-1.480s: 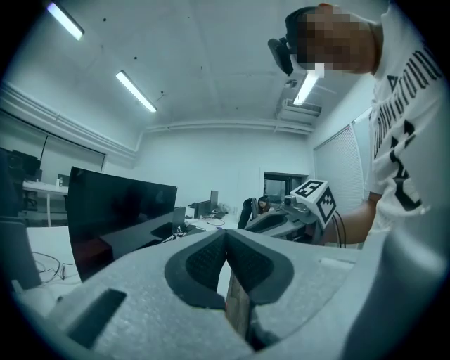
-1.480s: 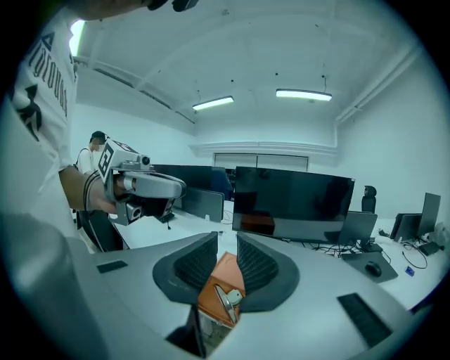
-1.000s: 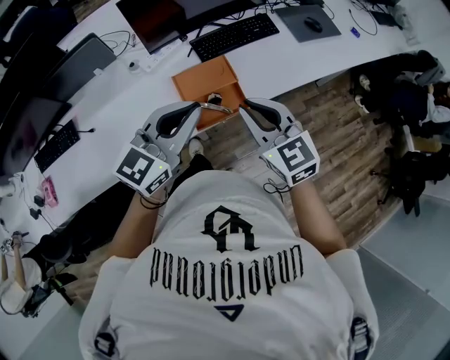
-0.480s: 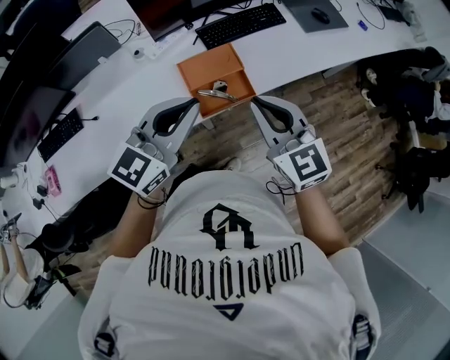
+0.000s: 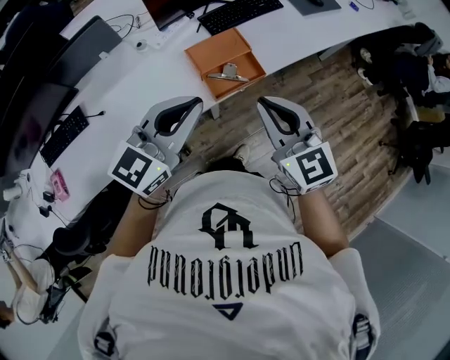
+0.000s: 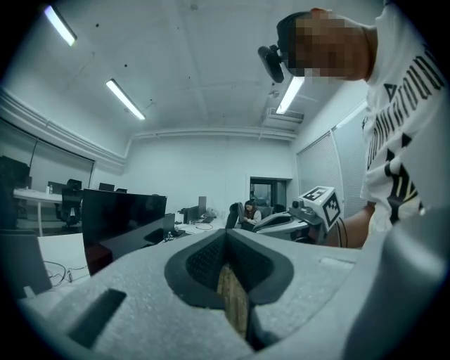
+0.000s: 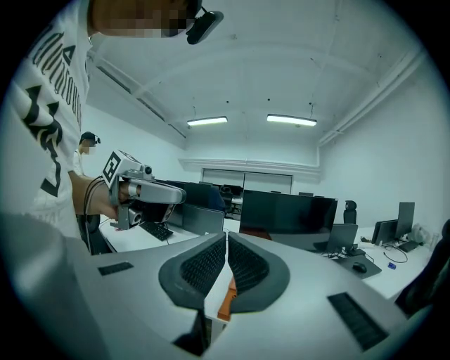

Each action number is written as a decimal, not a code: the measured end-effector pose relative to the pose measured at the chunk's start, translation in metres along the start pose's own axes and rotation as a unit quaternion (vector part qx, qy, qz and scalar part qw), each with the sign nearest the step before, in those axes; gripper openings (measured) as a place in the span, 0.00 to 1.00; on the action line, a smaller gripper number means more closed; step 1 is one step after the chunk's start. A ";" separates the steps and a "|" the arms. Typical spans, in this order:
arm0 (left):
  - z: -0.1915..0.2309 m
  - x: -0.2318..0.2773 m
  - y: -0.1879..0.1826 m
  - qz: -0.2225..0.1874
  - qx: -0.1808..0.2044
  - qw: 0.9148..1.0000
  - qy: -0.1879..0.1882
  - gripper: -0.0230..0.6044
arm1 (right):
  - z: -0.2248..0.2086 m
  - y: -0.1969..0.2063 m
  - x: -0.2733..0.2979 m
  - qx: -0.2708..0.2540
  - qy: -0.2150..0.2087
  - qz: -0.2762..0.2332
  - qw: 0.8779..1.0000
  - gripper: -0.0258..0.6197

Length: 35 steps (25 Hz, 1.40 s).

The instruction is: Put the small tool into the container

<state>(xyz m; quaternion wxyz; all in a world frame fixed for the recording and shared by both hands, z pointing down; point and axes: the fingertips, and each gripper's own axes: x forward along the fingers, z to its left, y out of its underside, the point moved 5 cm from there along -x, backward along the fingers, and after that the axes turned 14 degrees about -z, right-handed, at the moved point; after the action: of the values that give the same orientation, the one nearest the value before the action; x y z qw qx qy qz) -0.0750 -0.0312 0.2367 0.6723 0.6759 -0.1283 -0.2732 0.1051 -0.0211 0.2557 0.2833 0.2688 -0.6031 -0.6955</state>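
Head view shows the left claw and right claw both shut and empty, seemingly because the small tool lies in the orange container ahead of them on the tabletop

The worktop is a long, white, curved one. Right at its front edge sits an open orange container, and just behind that there's a black keyboard. Over on the left you've got a dark screen, a second black keyboard, some loose cables and a small pink item near the edge.
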 end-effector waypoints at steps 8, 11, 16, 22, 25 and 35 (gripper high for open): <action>-0.021 -0.113 -0.014 0.006 -0.001 1.000 0.021 0.06 | 0.108 -0.010 -0.008 -0.003 0.045 -0.014 0.999 0.07; -0.032 -0.149 -0.011 0.011 -0.006 0.999 0.034 0.06 | 0.150 -0.009 -0.017 -0.002 0.057 -0.015 0.998 0.07; -0.053 -0.184 -0.007 0.011 -0.024 0.998 0.060 0.06 | 0.203 -0.012 -0.035 -0.002 0.076 -0.001 0.997 0.07; -0.077 -0.199 -0.011 0.001 -0.033 0.997 0.077 0.06 | 0.237 -0.021 -0.058 -0.006 0.084 0.004 0.996 0.07; -0.088 -0.200 -0.014 -0.004 -0.028 0.996 0.079 0.06 | 0.247 -0.025 -0.070 -0.008 0.082 -0.002 0.997 0.07; -0.121 -0.193 -0.004 0.001 -0.040 0.997 0.072 0.06 | 0.253 -0.018 -0.099 0.007 0.071 0.002 0.997 0.06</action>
<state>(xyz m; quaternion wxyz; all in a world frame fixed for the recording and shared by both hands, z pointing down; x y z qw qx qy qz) -0.1681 0.1748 0.2638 0.7062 0.6667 -0.0688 -0.2281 -0.0084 0.2252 0.2732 0.3249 0.3179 -0.5874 -0.6696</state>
